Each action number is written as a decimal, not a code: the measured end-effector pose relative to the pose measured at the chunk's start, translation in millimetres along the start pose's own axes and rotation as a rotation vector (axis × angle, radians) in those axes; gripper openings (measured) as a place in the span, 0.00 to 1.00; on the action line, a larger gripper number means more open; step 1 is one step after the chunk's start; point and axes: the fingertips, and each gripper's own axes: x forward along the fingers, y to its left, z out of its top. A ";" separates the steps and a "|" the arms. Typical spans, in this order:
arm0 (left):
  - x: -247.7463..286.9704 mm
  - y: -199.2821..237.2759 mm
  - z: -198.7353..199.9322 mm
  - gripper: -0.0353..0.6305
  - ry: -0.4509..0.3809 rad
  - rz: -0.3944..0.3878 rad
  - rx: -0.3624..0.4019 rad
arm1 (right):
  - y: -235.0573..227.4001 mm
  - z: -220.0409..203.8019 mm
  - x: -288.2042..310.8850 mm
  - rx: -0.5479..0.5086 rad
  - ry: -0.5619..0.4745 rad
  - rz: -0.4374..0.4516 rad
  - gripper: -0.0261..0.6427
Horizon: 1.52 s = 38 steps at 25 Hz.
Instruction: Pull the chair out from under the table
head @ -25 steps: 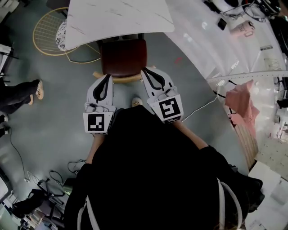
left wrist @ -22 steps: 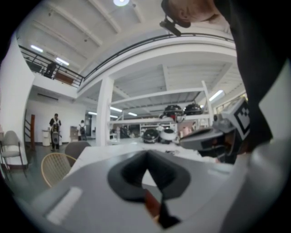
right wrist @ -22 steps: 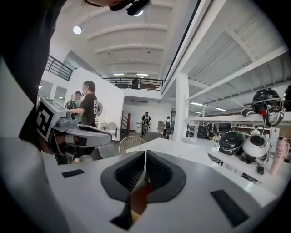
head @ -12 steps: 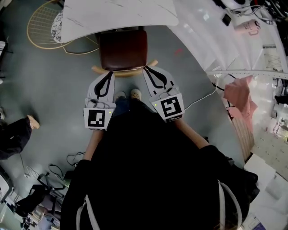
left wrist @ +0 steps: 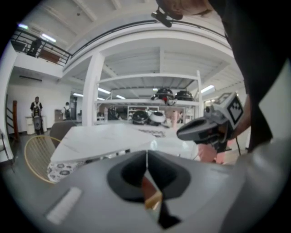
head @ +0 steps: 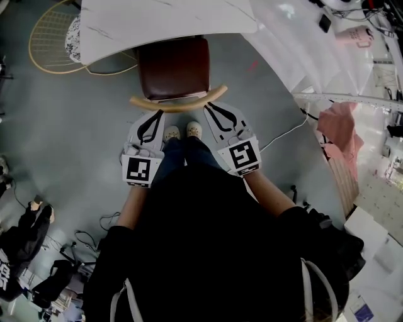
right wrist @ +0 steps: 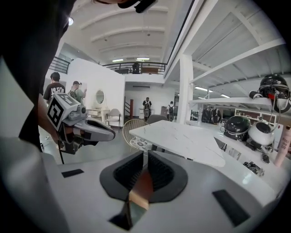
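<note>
The chair has a dark red-brown seat (head: 173, 66) and a curved wooden backrest (head: 178, 100); the front of its seat is tucked under the white marble table (head: 164, 19). My left gripper (head: 157, 114) and right gripper (head: 210, 107) are side by side just behind the backrest, near its left and right parts. Whether the tips touch the wood I cannot tell. Both are shut with nothing between the jaws. In the left gripper view (left wrist: 146, 157) and the right gripper view (right wrist: 145, 157), a sliver of seat and wood (left wrist: 153, 199) shows below the closed tips.
A wire chair (head: 50, 44) with a patterned cushion stands left of the table. A long white counter (head: 296, 50) runs along the right, with a pink cloth (head: 340, 129) and a floor cable (head: 283, 135) near it. My shoes (head: 179, 132) stand between the grippers.
Both grippers have sunk and now sit lower, just behind the backrest. The chair keeps its place under the table. A bystander at the left has shifted toward the lower left.
</note>
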 end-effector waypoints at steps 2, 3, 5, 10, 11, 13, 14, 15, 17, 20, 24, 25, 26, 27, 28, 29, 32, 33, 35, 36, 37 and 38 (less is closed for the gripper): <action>4.0 2.2 -12.5 0.07 0.023 -0.016 -0.004 | 3.1 -11.7 5.2 -0.009 0.023 0.022 0.08; 5.7 3.2 -18.8 0.07 0.036 -0.023 -0.004 | 4.0 -17.6 7.6 -0.011 0.035 0.030 0.08; 9.0 5.3 -30.4 0.08 0.063 -0.037 0.000 | 4.3 -28.9 12.4 -0.012 0.058 0.042 0.08; 13.3 8.5 -53.6 0.16 0.123 -0.055 0.003 | 3.2 -58.2 20.8 0.014 0.123 0.075 0.08; 14.4 9.3 -58.4 0.17 0.136 -0.060 0.004 | 2.2 -64.2 22.7 0.023 0.137 0.078 0.08; 16.5 10.6 -68.6 0.20 0.168 -0.070 0.014 | 1.3 -75.3 26.4 0.032 0.163 0.087 0.08; 17.9 11.1 -74.0 0.22 0.187 -0.077 0.024 | 1.3 -80.6 28.4 0.034 0.177 0.094 0.08; 19.8 11.5 -79.7 0.24 0.208 -0.085 0.032 | 1.1 -85.7 30.6 0.035 0.190 0.102 0.08; 24.9 12.6 -91.1 0.29 0.249 -0.103 0.045 | 0.2 -95.8 35.5 0.038 0.214 0.119 0.09; 32.7 14.9 -108.8 0.33 0.308 -0.124 0.070 | -0.7 -112.1 43.0 0.042 0.258 0.150 0.19; 41.2 15.5 -134.9 0.38 0.412 -0.153 0.165 | 0.2 -133.4 50.7 0.031 0.325 0.188 0.25; 43.6 15.3 -141.2 0.38 0.439 -0.162 0.199 | 0.0 -139.1 52.2 0.023 0.348 0.197 0.26; 46.0 15.3 -147.8 0.39 0.467 -0.172 0.232 | -0.3 -145.1 54.0 0.012 0.373 0.207 0.28; 48.4 15.4 -154.6 0.40 0.497 -0.185 0.265 | -0.7 -151.1 56.1 -0.004 0.397 0.218 0.29; 50.7 15.4 -161.2 0.41 0.527 -0.200 0.300 | -1.0 -156.6 58.4 -0.024 0.418 0.228 0.30; 53.1 15.3 -167.4 0.41 0.554 -0.216 0.339 | -1.4 -161.7 60.8 -0.047 0.438 0.236 0.31; 60.3 14.3 -181.0 0.43 0.616 -0.268 0.456 | -3.6 -174.6 67.8 -0.141 0.491 0.262 0.32; 62.5 14.2 -184.3 0.43 0.632 -0.286 0.488 | -4.1 -178.2 70.4 -0.175 0.506 0.272 0.32; 66.1 14.3 -192.0 0.44 0.666 -0.325 0.543 | -4.2 -185.8 75.4 -0.242 0.537 0.293 0.32; 67.5 14.6 -196.6 0.45 0.686 -0.344 0.571 | -4.0 -190.1 77.6 -0.276 0.554 0.303 0.33; 68.8 15.0 -201.4 0.46 0.705 -0.362 0.599 | -3.8 -194.9 79.6 -0.314 0.573 0.313 0.33; 70.2 15.5 -206.1 0.46 0.724 -0.379 0.627 | -3.9 -199.7 81.3 -0.359 0.591 0.322 0.33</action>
